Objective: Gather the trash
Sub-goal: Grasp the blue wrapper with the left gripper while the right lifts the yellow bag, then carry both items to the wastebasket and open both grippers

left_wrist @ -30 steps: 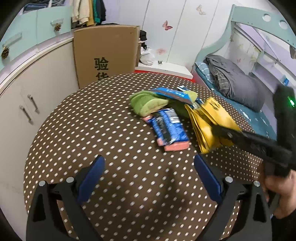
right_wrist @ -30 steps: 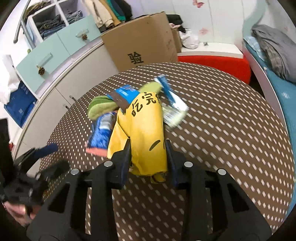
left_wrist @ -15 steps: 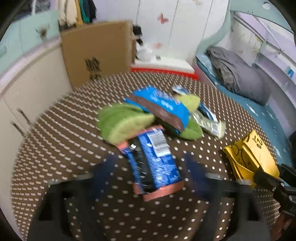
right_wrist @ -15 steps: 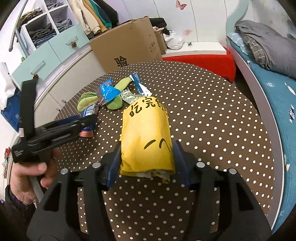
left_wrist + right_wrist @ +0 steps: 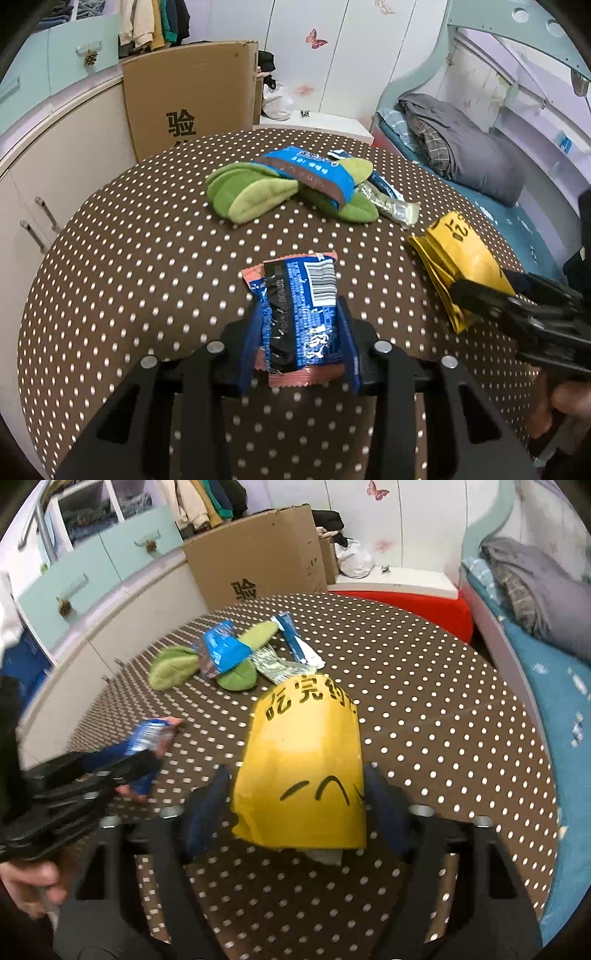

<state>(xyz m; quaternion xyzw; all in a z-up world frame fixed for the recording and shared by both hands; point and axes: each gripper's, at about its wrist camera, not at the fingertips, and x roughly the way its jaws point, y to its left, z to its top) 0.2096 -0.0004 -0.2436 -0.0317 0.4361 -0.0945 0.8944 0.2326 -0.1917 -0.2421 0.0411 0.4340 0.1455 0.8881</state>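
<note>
A blue and pink snack wrapper (image 5: 295, 295) sits between the blue pads of my left gripper (image 5: 299, 310), whose jaws are closing and pressing on its sides. In the right wrist view that gripper (image 5: 147, 764) holds the wrapper (image 5: 151, 733) at the left, just over the table. My right gripper (image 5: 299, 779) grips a folded yellow bag (image 5: 303, 746) with black writing, arched between its pads. The left wrist view shows the bag (image 5: 458, 251) at the right, apart from the pile.
On the round brown dotted table (image 5: 129, 258), a pile farther back holds green slippers (image 5: 251, 192), a blue wrapper (image 5: 310, 170) and a silvery wrapper (image 5: 391, 206). A cardboard box (image 5: 192, 107) and cabinets stand behind. A bed (image 5: 461, 147) lies to the right.
My left gripper moved in over the blue and pink wrapper and closed around it. My right gripper drew the yellow bag out of the pile toward the near right, and its jaws widened.
</note>
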